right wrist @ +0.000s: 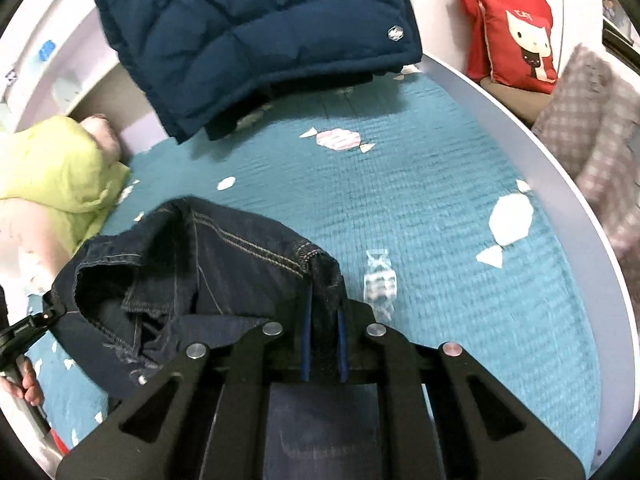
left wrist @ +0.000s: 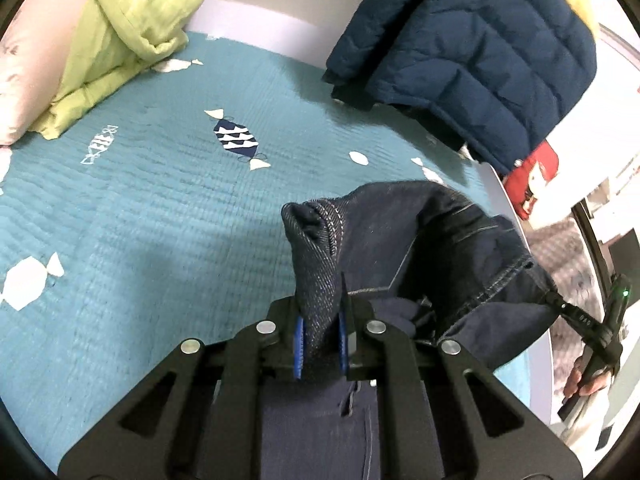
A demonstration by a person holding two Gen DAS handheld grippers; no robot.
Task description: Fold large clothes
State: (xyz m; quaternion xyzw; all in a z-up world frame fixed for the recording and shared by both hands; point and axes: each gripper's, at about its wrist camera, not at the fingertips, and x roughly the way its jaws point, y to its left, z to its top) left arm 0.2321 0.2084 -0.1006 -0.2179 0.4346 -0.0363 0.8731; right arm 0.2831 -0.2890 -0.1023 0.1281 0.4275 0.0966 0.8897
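Both the left gripper (left wrist: 320, 340) and right gripper (right wrist: 323, 340) are clamped on the dark jeans (left wrist: 432, 240), held above the teal bedspread (left wrist: 160, 208).

dark denim jeans (left wrist: 448, 240) | bunched, lifted above teal bedspread (left wrist: 160, 208)

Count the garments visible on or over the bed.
2: dark jeans clamped in the left claw and right claw, and a navy puffer jacket at the far edge. More may lie out of frame.
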